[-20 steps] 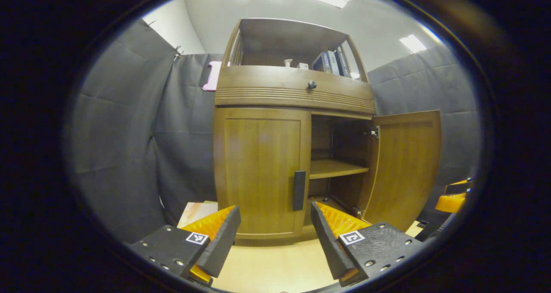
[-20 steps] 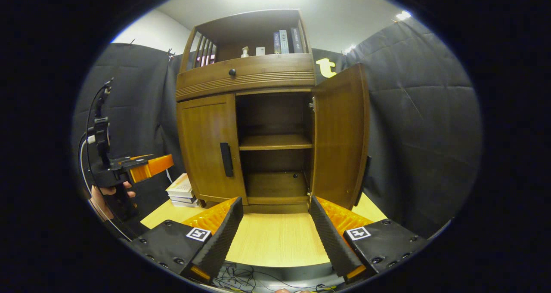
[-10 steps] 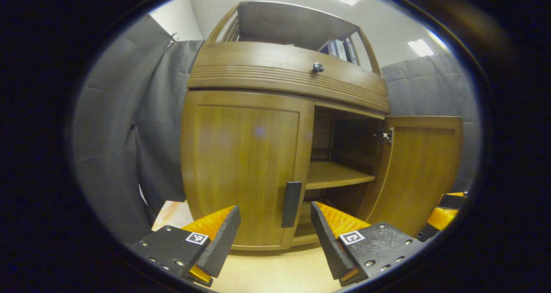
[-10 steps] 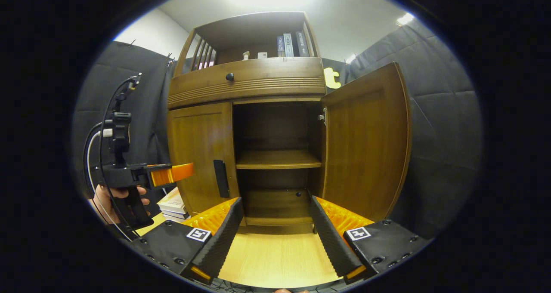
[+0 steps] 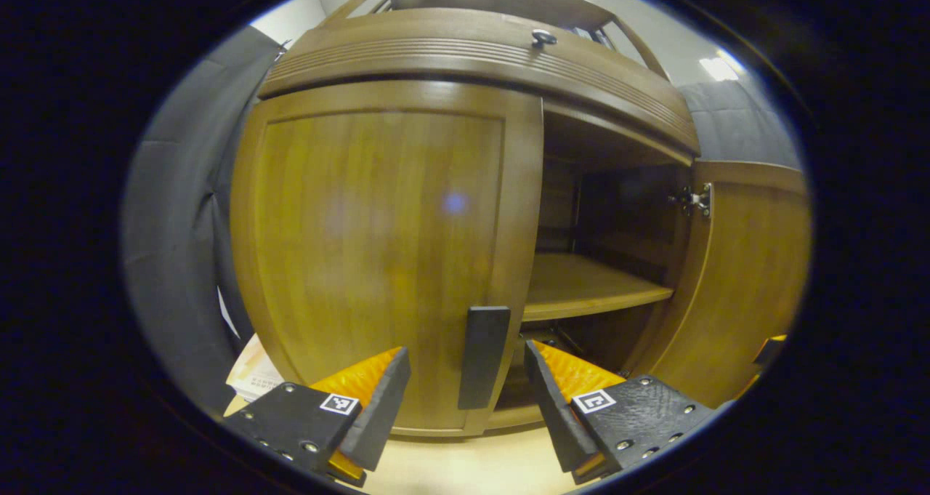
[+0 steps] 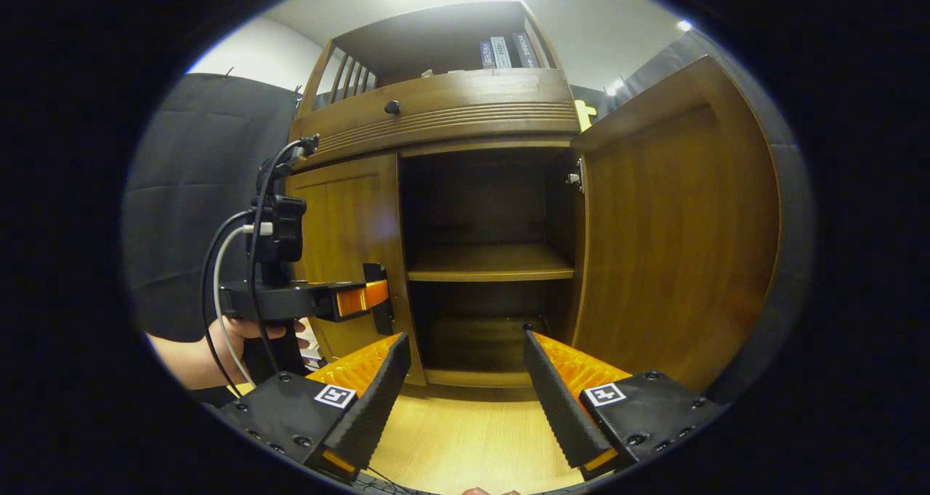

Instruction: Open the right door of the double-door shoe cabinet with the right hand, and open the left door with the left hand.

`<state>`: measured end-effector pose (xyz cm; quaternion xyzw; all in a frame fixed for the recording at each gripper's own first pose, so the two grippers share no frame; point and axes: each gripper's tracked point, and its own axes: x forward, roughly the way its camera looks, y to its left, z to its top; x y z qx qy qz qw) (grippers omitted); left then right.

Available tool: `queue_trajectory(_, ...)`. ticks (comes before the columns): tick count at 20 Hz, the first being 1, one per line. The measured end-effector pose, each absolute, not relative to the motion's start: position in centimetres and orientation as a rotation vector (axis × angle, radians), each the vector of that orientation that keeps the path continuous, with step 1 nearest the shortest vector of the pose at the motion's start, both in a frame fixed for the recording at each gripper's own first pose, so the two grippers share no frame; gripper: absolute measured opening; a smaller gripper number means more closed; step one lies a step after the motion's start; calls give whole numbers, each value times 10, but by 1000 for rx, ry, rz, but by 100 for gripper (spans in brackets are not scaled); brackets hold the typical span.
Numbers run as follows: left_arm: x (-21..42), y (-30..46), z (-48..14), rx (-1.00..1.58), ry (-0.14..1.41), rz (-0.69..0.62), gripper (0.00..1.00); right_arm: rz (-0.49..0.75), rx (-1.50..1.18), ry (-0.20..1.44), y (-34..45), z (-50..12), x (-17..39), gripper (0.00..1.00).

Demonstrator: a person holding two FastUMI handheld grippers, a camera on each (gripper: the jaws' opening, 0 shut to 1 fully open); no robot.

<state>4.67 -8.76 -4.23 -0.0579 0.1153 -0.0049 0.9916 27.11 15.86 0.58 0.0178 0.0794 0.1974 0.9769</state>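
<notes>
The wooden shoe cabinet's left door (image 5: 378, 248) is closed, its dark vertical handle (image 5: 478, 357) at the door's right edge. My left gripper (image 5: 465, 379) is open, and the handle stands in the gap between its fingers without either touching it. The right door (image 6: 676, 233) stands swung wide open, showing the inner shelf (image 6: 490, 262). My right gripper (image 6: 465, 386) is open and holds nothing, in front of the open compartment. In the right gripper view the left gripper (image 6: 363, 299), held by a hand (image 6: 247, 331), reaches the left door's handle (image 6: 378, 299).
A drawer with a round knob (image 5: 543, 38) runs above the doors, with books (image 6: 505, 50) on the top shelf. A stack of books (image 5: 251, 371) lies left of the cabinet on the light wooden surface (image 6: 465, 444). The open right door (image 5: 741, 277) juts out at the right.
My left gripper has moved in close to the left door, bringing the handle between its fingers. My right gripper has also drifted nearer the cabinet; the right door looms larger.
</notes>
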Motion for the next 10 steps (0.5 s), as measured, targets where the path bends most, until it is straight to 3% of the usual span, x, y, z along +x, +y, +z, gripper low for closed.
queue_trajectory(2,49,-77,-45,-83,240,14,65,412,48,173,162,4,270,93)
queue_trajectory(4,51,-81,-48,-86,247,15,65,424,40,182,163,2,269,98)
queue_trajectory(7,60,-79,-50,-88,241,27,65,432,7,169,158,1,275,93)
queue_trajectory(10,54,-78,-46,-72,254,38,37,442,18,172,162,0,275,94)
